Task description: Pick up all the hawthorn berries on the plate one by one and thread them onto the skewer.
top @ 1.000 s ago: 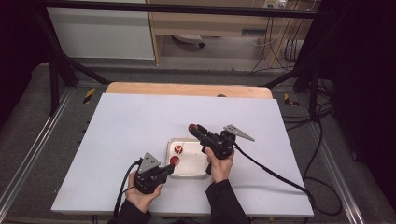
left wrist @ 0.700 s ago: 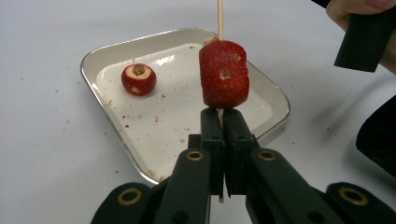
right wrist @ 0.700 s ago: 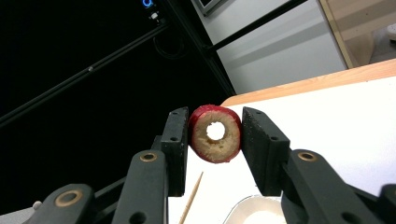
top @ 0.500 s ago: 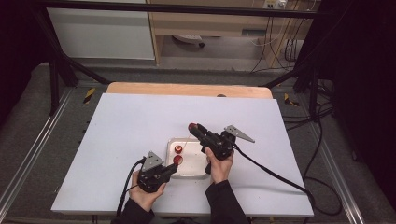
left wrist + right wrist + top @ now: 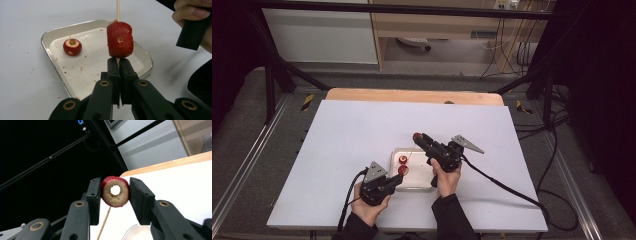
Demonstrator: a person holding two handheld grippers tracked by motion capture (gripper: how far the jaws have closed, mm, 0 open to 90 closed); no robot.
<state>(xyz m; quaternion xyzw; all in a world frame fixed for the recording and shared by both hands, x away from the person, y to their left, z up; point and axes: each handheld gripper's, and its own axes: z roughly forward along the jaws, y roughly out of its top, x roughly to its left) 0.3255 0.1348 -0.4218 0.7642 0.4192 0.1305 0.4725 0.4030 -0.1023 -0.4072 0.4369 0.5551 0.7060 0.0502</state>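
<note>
Left gripper view: left gripper (image 5: 117, 63) clamps the skewer (image 5: 118, 10) over the tray (image 5: 47, 37), one fruit (image 5: 120, 40) threaded; right gripper (image 5: 115, 192) pinches a cored fruit (image 5: 115, 191) above the tray, unthreaded; another piece (image 5: 72, 46) waits in the tray

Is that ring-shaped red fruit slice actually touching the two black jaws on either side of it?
Touching. In the right gripper view, the cored fruit slice sits squeezed between the right gripper, both pads flush against its red skin.

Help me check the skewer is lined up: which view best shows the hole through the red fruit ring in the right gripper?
The right gripper view: the fruit ring faces the camera, its hole open between the pads. The high view shows it as a small red dot at the right gripper. The left gripper view gives no look at it.
</note>
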